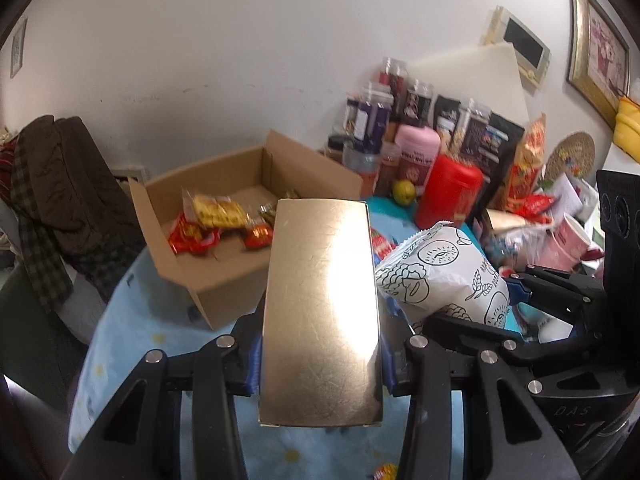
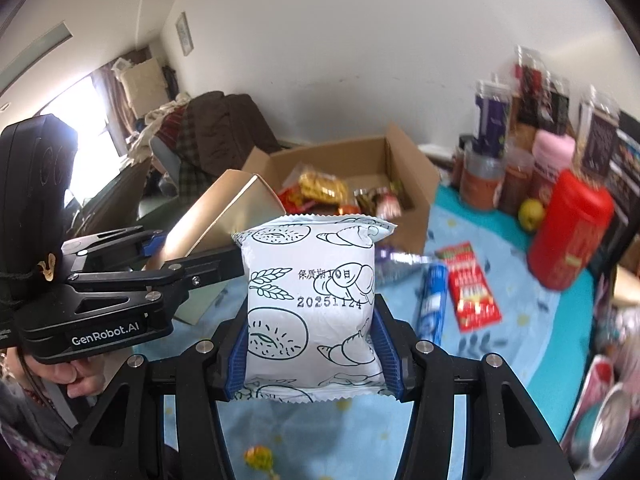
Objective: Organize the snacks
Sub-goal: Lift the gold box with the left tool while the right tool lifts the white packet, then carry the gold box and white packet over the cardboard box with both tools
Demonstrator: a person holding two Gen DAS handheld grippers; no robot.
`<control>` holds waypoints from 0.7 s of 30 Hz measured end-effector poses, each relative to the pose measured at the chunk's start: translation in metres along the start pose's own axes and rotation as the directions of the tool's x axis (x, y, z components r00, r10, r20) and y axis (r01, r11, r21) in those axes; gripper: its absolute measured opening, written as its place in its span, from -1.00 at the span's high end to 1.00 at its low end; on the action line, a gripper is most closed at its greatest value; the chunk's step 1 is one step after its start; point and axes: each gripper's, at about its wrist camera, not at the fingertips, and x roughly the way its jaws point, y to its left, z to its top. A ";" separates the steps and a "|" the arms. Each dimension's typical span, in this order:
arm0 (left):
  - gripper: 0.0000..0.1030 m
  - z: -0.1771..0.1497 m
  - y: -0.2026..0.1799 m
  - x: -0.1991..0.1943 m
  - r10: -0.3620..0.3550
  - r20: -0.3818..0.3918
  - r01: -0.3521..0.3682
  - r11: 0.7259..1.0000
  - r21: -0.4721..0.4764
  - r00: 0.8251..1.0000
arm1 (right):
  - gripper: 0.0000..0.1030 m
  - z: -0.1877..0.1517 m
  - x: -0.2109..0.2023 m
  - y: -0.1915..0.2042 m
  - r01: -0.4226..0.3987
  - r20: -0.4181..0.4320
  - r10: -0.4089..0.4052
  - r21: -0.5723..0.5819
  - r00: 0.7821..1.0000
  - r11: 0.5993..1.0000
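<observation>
The left gripper (image 1: 320, 360) pinches a flat gold box (image 1: 320, 312) between its blue pads (image 1: 253, 368), the box standing up off the table and filling the middle of the left wrist view. The right gripper (image 2: 314, 344) clamps a puffy white bread packet (image 2: 312, 308), printed with line drawings of croissants and wheat, between its own blue pads (image 2: 236, 356). Both items are held in the air above the blue tablecloth (image 2: 516, 344), near the open cardboard box (image 1: 224, 208).

The left wrist view shows the cardboard box far and to the left of the gold box, with yellow and red wrapped snacks (image 1: 216, 220) lying on its floor. To the right it shows the bread packet (image 1: 440, 276) and the right gripper (image 1: 520, 296) close beside the gold box. Far right stand a red canister (image 1: 450, 194), a pink-lidded jar (image 1: 418, 148) and dark pouches against the wall, with a framed picture (image 1: 598, 46) above.

Only the right wrist view shows the printed date 20251124 on the packet, the gold box (image 2: 224, 216) from its side with the left gripper (image 2: 160, 260) around it, and the person's hand (image 2: 76, 376) under that gripper. It alone shows a blue tube (image 2: 432, 304) and a red snack packet (image 2: 470, 288) lying side by side on the cloth, right of the cardboard box (image 2: 400, 176), and a green-yellow fruit (image 2: 531, 213) beside the red canister (image 2: 570, 232).
</observation>
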 end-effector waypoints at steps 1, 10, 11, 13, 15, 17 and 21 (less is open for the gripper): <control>0.16 0.005 0.003 0.001 0.003 0.008 -0.003 1.000 -0.001 1.000 | -0.03 0.006 0.002 0.000 -0.002 0.007 0.002 -0.005 1.000 1.000; 0.16 0.048 0.029 0.011 0.030 0.061 -0.029 1.000 -0.007 0.998 | -0.03 0.062 0.023 0.000 -0.005 0.052 0.008 -0.063 0.999 0.998; 0.16 0.053 0.033 0.013 0.033 0.065 -0.033 0.999 -0.007 0.997 | -0.03 0.067 0.025 0.000 -0.004 0.056 0.008 -0.068 0.998 0.998; 0.16 0.064 0.041 0.018 0.038 0.072 -0.037 0.999 -0.010 0.997 | -0.03 0.078 0.031 0.000 -0.002 0.063 0.007 -0.077 0.998 0.997; 0.16 0.073 0.047 0.023 0.044 0.077 -0.044 0.999 -0.009 0.996 | -0.03 0.091 0.040 0.000 -0.002 0.074 0.009 -0.087 0.997 0.996; 0.16 0.082 0.052 0.029 0.050 0.082 -0.050 0.999 -0.007 0.995 | -0.03 0.101 0.047 -0.002 0.000 0.081 0.007 -0.090 0.997 0.996; 0.16 0.102 0.063 0.044 0.061 0.091 -0.062 0.998 0.005 0.994 | -0.03 0.120 0.061 -0.009 0.005 0.091 0.003 -0.094 0.996 0.996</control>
